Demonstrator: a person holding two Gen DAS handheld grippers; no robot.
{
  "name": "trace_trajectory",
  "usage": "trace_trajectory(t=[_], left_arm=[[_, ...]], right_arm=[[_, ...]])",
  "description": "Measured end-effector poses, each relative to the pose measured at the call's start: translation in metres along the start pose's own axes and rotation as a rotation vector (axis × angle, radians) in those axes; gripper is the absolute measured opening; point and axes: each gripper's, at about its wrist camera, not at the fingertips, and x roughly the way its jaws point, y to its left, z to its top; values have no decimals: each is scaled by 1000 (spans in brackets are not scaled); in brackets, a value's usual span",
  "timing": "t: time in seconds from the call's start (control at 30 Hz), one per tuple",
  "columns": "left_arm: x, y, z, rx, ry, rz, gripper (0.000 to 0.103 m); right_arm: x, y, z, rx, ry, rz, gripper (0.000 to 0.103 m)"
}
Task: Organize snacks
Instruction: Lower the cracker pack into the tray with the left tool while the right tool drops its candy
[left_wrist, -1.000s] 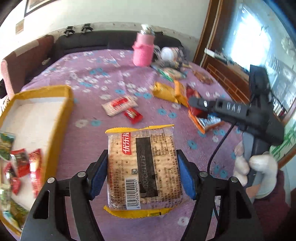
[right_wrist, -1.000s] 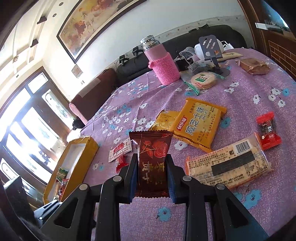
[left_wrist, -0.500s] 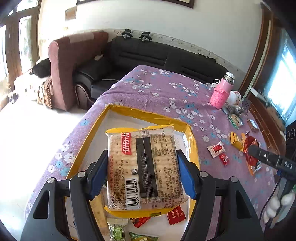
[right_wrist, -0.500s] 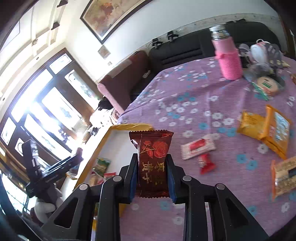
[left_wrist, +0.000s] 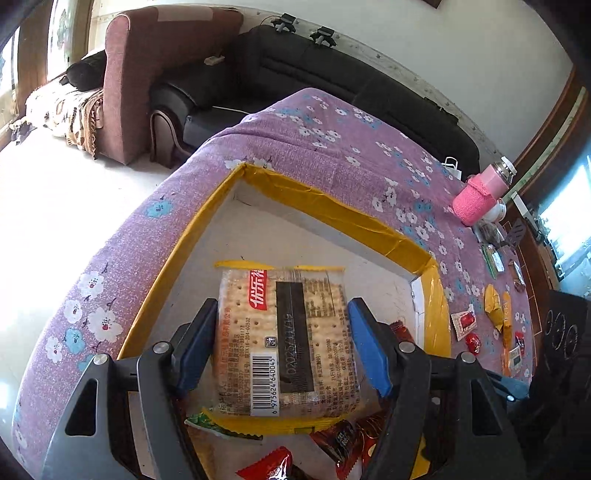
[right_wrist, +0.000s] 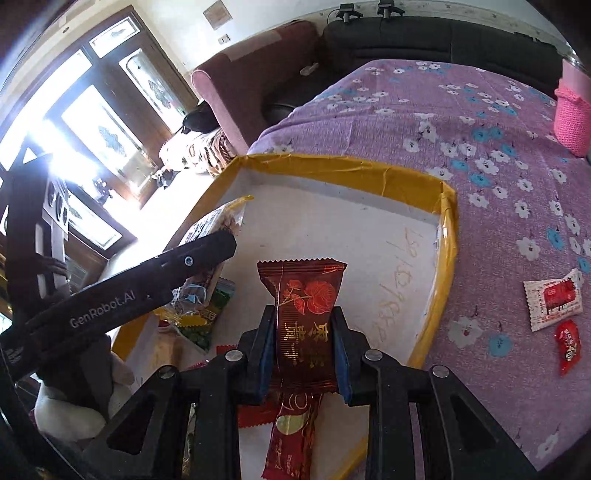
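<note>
My left gripper (left_wrist: 282, 343) is shut on a clear cracker pack with yellow ends (left_wrist: 284, 339), held above the white floor of the yellow-rimmed box (left_wrist: 332, 206). My right gripper (right_wrist: 304, 343) is shut on a dark red snack packet with a rose print (right_wrist: 304, 314), also over the box (right_wrist: 332, 166). In the right wrist view the left gripper's black finger (right_wrist: 177, 266) reaches in from the left with the cracker pack (right_wrist: 218, 221). Several small packets lie at the box's near end, among them a green one (right_wrist: 199, 328) and a red one (left_wrist: 273, 467).
The box sits at the edge of a purple flowered tablecloth (right_wrist: 480, 129). Loose snacks lie beyond its right wall: a white-and-red sachet (right_wrist: 552, 299), a red candy (right_wrist: 567, 345), yellow packs (left_wrist: 496, 308). A pink knitted bottle (left_wrist: 480, 192) stands further back. Sofas and bare floor lie past the table.
Both grippers swung left from the loose snacks to over the yellow-rimmed box, each keeping its packet. The box now fills both views.
</note>
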Motion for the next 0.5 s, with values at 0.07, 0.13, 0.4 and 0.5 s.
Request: trace_trajectory(t=[0.07,0.13,0.4,0.5], left_arm=[[-1,2,2,-13,-9,-21,70],[-1,5,3,-26,-7,-30,70],[-79,-14,-19,66,-235,41,70],[-118,-32,-39,103,-364,150,75]], right_arm=[[5,4,-1,-13,-4,-29,31],[2,6,2,-15,-19,-40,31],[-66,8,-21,-25,-180,-6,45],[-96,4,-38,-34,-257,-17,52]])
